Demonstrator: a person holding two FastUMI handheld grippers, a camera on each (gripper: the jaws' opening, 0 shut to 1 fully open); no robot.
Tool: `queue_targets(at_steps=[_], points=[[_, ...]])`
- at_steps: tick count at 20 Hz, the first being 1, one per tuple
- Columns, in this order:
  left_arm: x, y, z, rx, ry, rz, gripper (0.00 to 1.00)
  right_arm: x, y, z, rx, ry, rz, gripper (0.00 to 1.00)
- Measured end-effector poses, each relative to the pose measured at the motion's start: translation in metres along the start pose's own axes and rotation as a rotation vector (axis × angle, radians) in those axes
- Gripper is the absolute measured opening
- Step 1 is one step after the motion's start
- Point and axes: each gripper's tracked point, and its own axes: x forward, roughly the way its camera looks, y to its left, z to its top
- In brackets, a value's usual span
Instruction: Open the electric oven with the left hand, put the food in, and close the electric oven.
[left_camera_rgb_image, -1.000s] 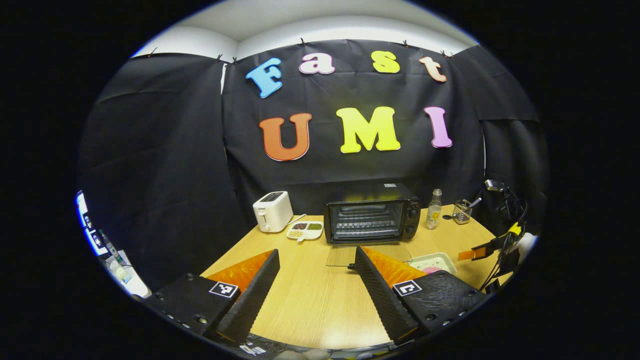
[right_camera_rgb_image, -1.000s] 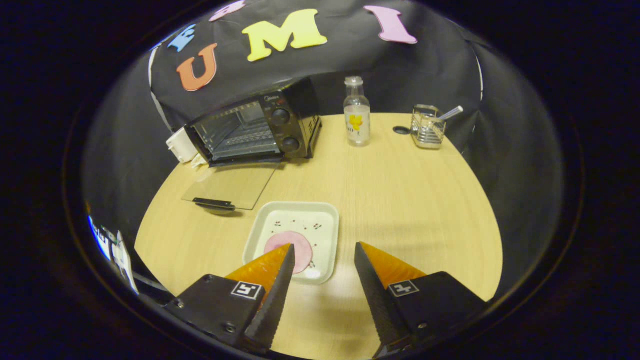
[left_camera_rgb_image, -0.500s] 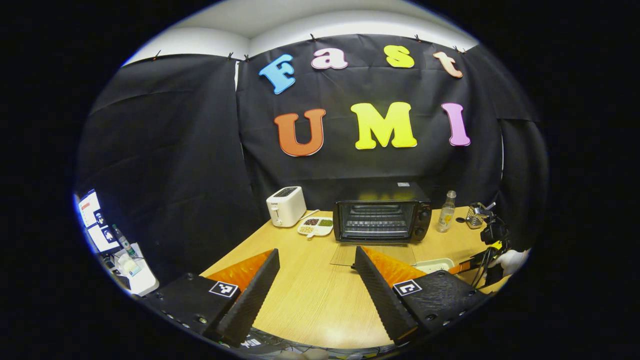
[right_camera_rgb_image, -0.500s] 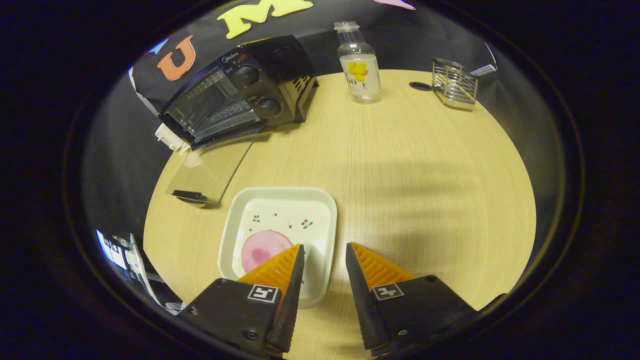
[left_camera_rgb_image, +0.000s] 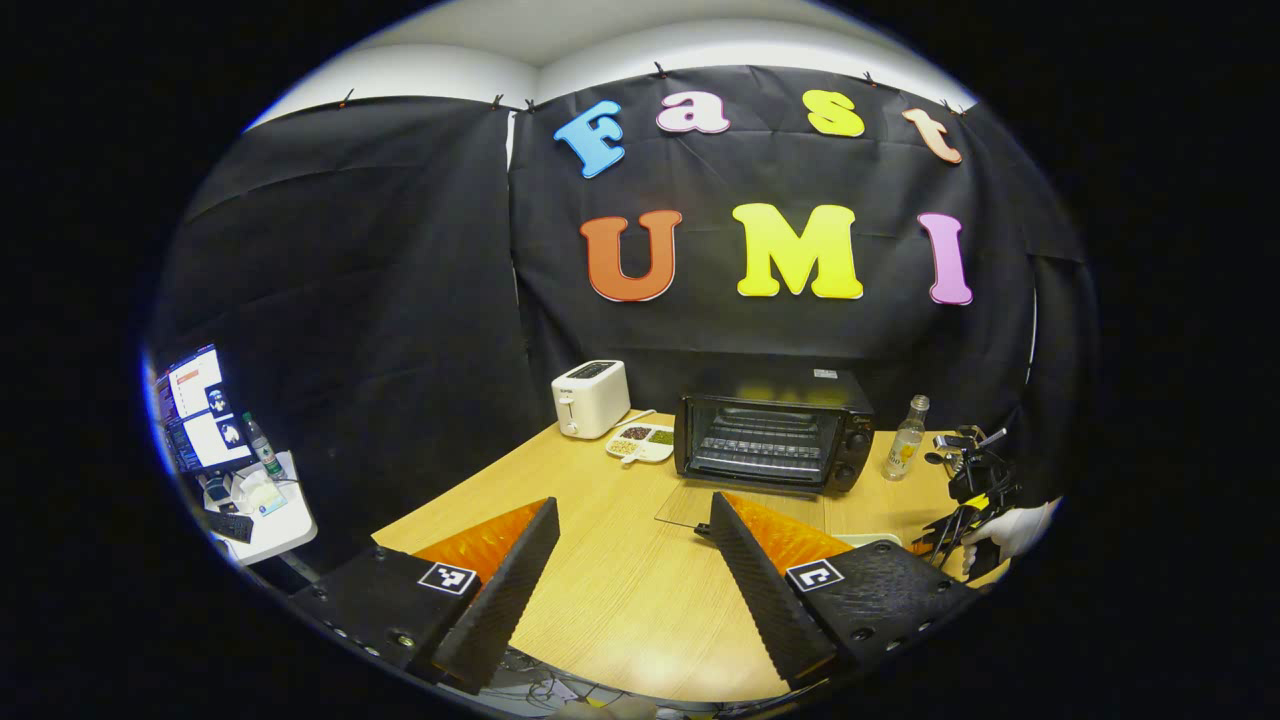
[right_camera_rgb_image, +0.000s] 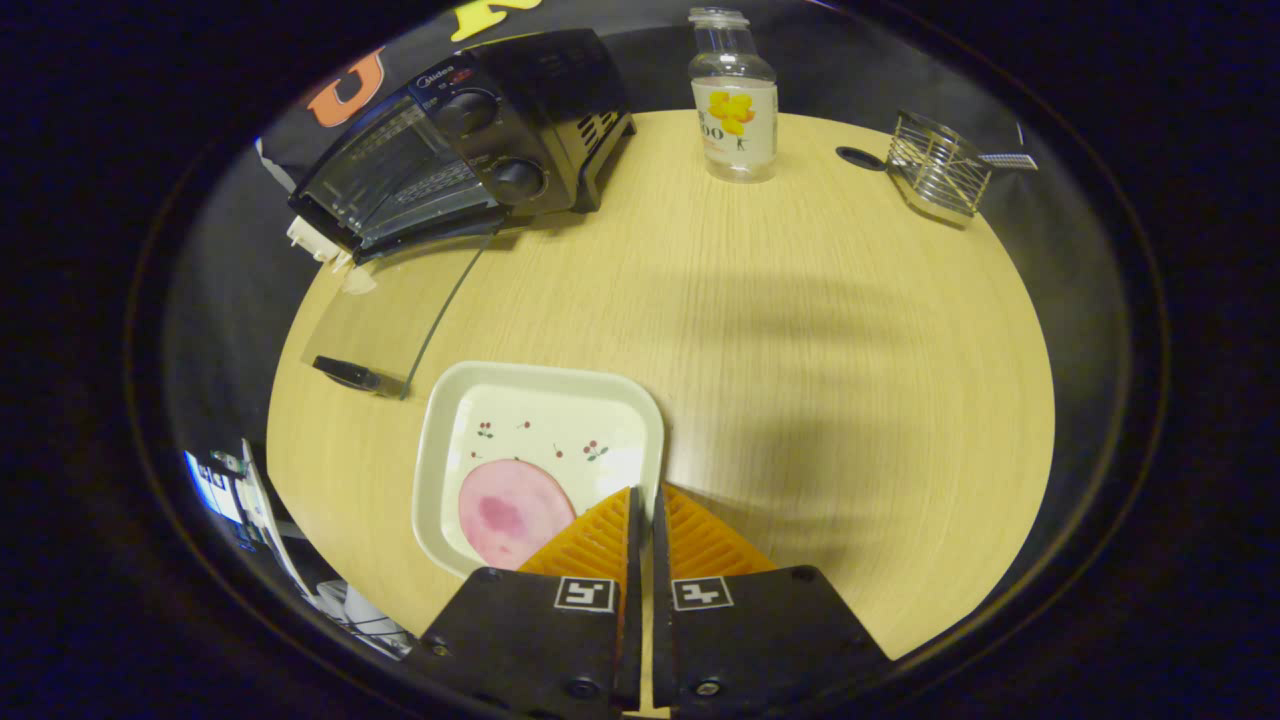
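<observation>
Nearby, a bottle (right_camera_rgb_image: 733, 105) and wire rack (right_camera_rgb_image: 937, 165) flank the open oven (right_camera_rgb_image: 470, 130).

One oven (left_camera_rgb_image: 775, 441), one toaster (left_camera_rgb_image: 590, 397), one bottle (right_camera_rgb_image: 733, 98), two dishes (right_camera_rgb_image: 540, 460) (left_camera_rgb_image: 640, 442), one wire rack (right_camera_rgb_image: 937, 167)

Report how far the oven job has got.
Done: the black electric oven stands open, its glass door folded flat on the wooden table. In hand: the right tool has pinched the white square plate's rim, pink food slice aboard. Left: load it, shut the door. The left tool is open.
</observation>
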Motion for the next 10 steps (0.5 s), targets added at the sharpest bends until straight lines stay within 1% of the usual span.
queue_targets(at_steps=[4, 5, 7, 10], points=[[-0.012, 0.005, -0.004, -0.020, -0.009, 0.034, 0.97, 0.001, 0.000, 0.000, -0.041, 0.002, 0.062, 0.03], [-0.012, 0.004, -0.006, -0.022, -0.008, 0.032, 0.97, 0.002, -0.001, 0.001, -0.034, 0.002, 0.078, 0.05], [-0.011, 0.003, -0.004, -0.026, -0.018, 0.005, 0.97, 0.002, -0.001, 0.002, 0.012, -0.007, 0.111, 0.02], [0.000, 0.004, -0.002, -0.032, -0.036, -0.056, 0.97, 0.001, 0.000, 0.003, 0.098, -0.037, 0.172, 0.02]])
